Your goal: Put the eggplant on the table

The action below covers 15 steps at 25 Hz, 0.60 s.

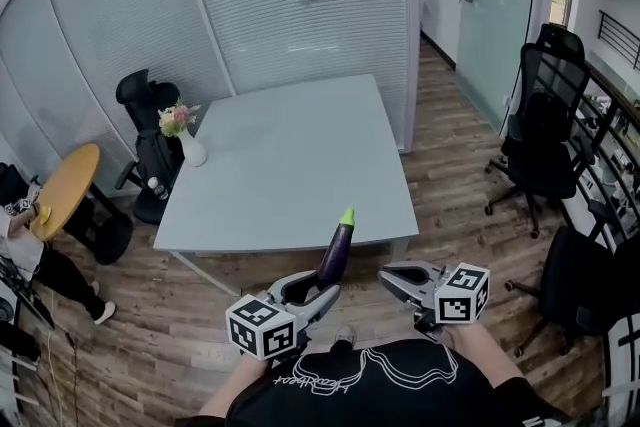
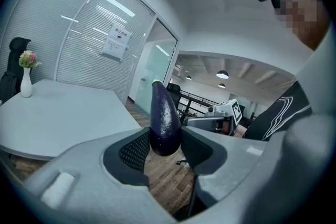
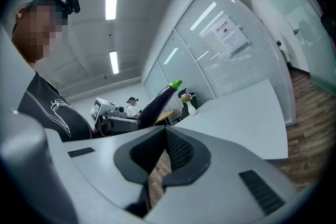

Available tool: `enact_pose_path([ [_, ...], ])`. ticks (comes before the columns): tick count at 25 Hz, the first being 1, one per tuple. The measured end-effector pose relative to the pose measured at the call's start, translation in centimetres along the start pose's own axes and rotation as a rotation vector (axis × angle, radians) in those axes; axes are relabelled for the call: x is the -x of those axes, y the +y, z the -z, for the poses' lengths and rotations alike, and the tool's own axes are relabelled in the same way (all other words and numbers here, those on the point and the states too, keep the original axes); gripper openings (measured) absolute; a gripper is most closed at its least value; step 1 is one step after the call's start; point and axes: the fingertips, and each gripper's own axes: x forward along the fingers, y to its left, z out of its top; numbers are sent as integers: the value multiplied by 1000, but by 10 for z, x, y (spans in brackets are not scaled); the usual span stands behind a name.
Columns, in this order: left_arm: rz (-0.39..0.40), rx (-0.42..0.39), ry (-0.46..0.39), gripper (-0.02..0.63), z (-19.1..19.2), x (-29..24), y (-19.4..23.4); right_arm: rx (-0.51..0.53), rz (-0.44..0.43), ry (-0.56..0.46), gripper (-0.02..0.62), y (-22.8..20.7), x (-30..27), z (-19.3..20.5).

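The eggplant [image 1: 336, 253] stands nearly upright in the left gripper [image 1: 316, 293], clamped at its blunt lower end between the two ribbed pads, green stem cap uppermost. It is short of the table [image 1: 290, 155], in the air in front of the near edge. The right gripper [image 1: 388, 274] is beside it, jaws drawn together at the tips with nothing between them. Handling estimate: the glossy purple skin is likely slippery and the body tapers, so a grip at the rounded base may let the item pivot or slide out. It looks light and fairly firm, but hard clamping could bruise or dent it. A hold nearer mid-body would probably steady it better (the present hold leaves most of the length unsupported above the pads). Limits of visibility: the head view hides the lowest part of the eggplant inside the jaws, and no view shows how high it hangs relative to the tabletop. Both gripper views distort the table's shape. The vase of flowers [image 1: 190, 147] at the far left corner is small and lacks detail.
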Motion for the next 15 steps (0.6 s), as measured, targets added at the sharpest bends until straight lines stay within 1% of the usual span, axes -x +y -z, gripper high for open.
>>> enact_pose_path([
  [8,43,7,38,192,-49,-43,103,-46,74,-32,6,-83,-69,-49],
  [15,70,12,47,192,-77,-77,187,-59,112,-33,6,-145,-131,-77],
])
